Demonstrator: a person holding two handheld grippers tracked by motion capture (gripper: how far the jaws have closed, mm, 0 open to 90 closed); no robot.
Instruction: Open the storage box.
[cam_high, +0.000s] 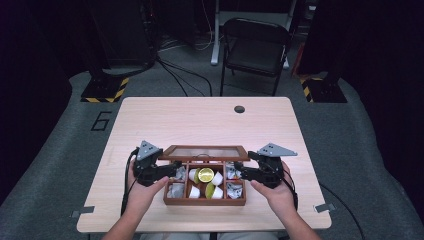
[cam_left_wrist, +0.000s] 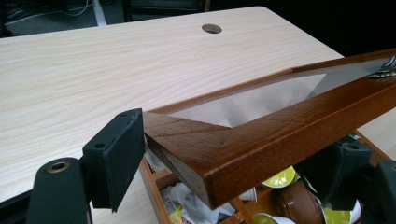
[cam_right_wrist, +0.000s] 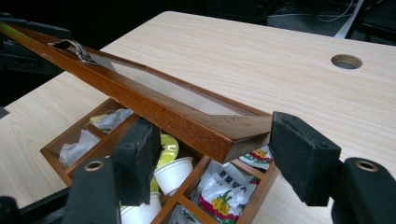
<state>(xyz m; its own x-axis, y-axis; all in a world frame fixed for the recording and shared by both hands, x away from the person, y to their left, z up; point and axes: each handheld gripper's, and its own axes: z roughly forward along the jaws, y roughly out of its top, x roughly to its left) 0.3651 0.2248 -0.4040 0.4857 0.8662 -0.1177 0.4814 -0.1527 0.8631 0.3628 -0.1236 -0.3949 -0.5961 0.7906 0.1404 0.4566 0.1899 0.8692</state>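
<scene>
— Two grippers at the near edge of a pale wood table (cam_high: 200, 117) from the high view: left gripper (cam_high: 165, 171) and right gripper (cam_high: 247, 172), one at each end of a raised glass-paned lid (cam_high: 205, 152).
— And between them?
— Wooden compartment box (cam_high: 205, 201), open, with small white cups (cam_high: 218, 179) and crinkled packets (cam_high: 176, 190) inside. Farther off, a cable hole (cam_high: 239, 109) in the tabletop, then grey floor (cam_high: 65, 125), a black folding chair (cam_high: 255, 47), dark curtains around.
— From the left gripper view?
— Jaws spread around the lid's corner (cam_left_wrist: 205, 154); left pad (cam_left_wrist: 116, 154) close beside the wood, contact unclear. Bare tabletop beyond, hole (cam_left_wrist: 211, 28) at the far side.
— Right gripper view?
— Jaws apart either side of the other corner (cam_right_wrist: 233, 137), a gap at the right pad (cam_right_wrist: 303, 154). Metal handle (cam_right_wrist: 74, 49) farther along the frame, box compartments (cam_right_wrist: 219, 186) below the jaws.
</scene>
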